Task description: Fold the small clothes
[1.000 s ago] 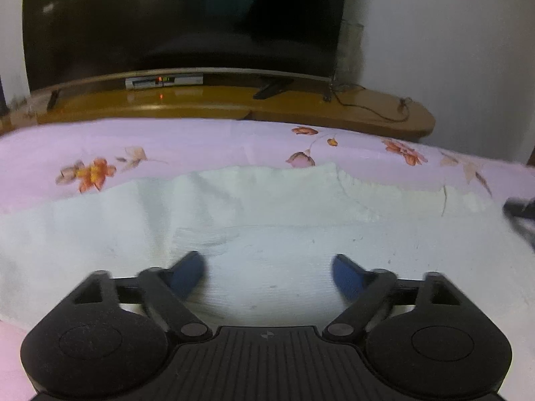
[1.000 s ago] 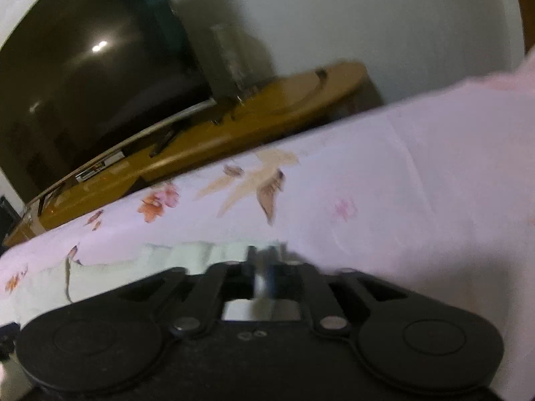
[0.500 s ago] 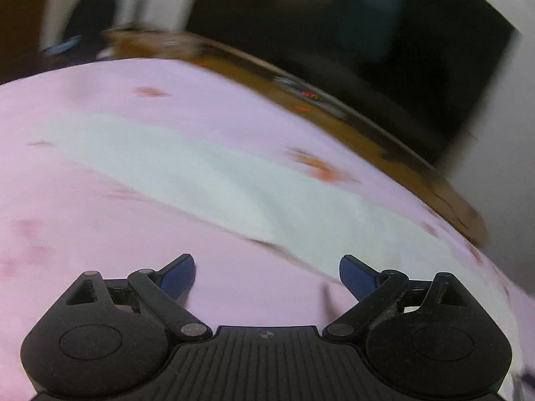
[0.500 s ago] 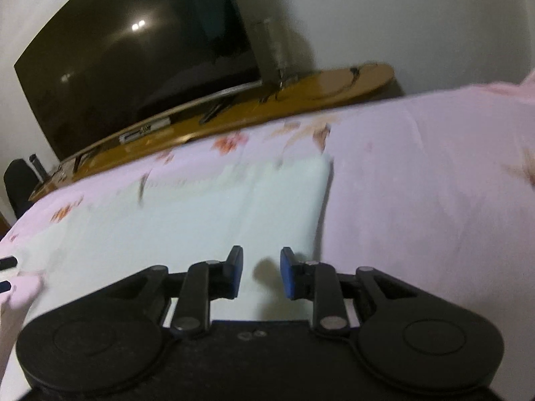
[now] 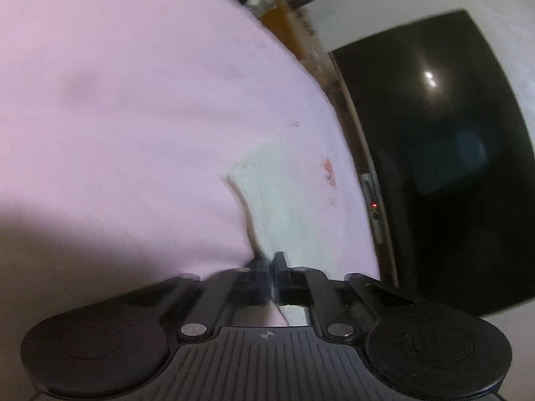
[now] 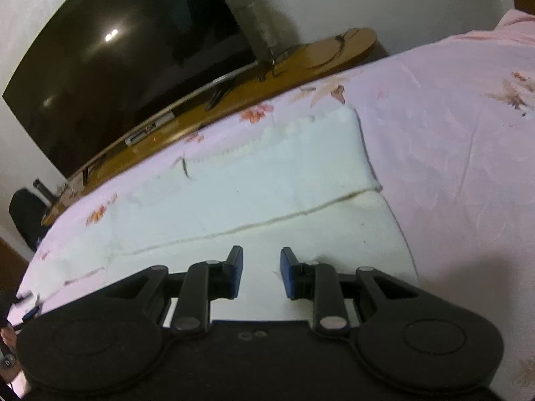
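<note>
The left gripper (image 5: pixel 271 269) has its jaws pressed together at the near edge of the white cloth (image 5: pixel 284 197), and whether a fold of it is pinched between them cannot be told through the blur. The cloth stretches ahead of the jaws over the pink bedsheet (image 5: pixel 133 100). The right gripper (image 6: pixel 261 267) hovers with its jaws apart and nothing between them. The same cloth (image 6: pixel 254 187) lies flat under and beyond these jaws, its right edge just right of them.
</note>
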Demonstrator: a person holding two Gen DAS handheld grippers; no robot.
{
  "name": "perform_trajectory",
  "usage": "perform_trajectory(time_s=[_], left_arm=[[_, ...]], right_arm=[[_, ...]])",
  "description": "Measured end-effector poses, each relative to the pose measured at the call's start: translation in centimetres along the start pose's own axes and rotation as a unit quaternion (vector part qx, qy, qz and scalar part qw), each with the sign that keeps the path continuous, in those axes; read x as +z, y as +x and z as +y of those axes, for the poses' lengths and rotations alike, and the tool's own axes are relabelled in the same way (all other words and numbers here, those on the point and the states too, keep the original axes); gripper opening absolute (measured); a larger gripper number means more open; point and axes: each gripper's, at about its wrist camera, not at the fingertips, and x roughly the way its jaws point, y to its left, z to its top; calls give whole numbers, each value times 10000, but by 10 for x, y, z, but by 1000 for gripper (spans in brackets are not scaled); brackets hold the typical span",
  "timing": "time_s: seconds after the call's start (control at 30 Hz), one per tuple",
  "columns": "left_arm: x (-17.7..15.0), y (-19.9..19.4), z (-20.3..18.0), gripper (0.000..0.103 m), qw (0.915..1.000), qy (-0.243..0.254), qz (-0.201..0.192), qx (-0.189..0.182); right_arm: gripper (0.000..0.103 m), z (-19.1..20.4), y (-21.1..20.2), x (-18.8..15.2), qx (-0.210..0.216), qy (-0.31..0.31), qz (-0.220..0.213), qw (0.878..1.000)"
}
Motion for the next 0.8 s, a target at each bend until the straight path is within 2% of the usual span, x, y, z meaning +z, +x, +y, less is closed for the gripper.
perform_trajectory(time_s=[0.03, 0.1, 0.23, 0.37, 0.47, 0.57, 0.7, 0.73, 0.8], left_arm=[[4, 3, 0, 5, 10000, 9, 23, -44], [4, 7, -13, 5, 9989, 450, 52, 128], [3, 10, -45, 5, 9901, 1324, -33, 461], [0, -2, -84, 5, 9778, 2040, -353, 310], [-15, -3, -117, 5, 9691, 2434, -389, 12], [-50, 2, -157, 5, 9534, 2992, -170, -355], [-128, 12, -213, 5, 9166, 3870, 312, -949], [-151, 15, -223, 5, 9105, 3971, 480, -1047], [-174, 9, -222, 5, 9168, 3812, 580, -1038]], right_arm=[[26, 3, -2, 1, -12, -8, -35, 10000], [26, 7, -9, 2, -31, -58, -83, 9999], [26, 4, -14, 2, -105, -89, -117, 9998], [26, -5, -15, -1, -182, -11, -102, 9998], [26, -13, -16, -1, -194, 79, -97, 9997], [26, -24, -18, -1, -185, 130, -98, 9997], [26, -40, -20, 0, -174, 220, -102, 9996], [26, -45, -20, 1, -178, 246, -101, 9995], [26, -54, -21, 4, -224, 314, -63, 9992]])
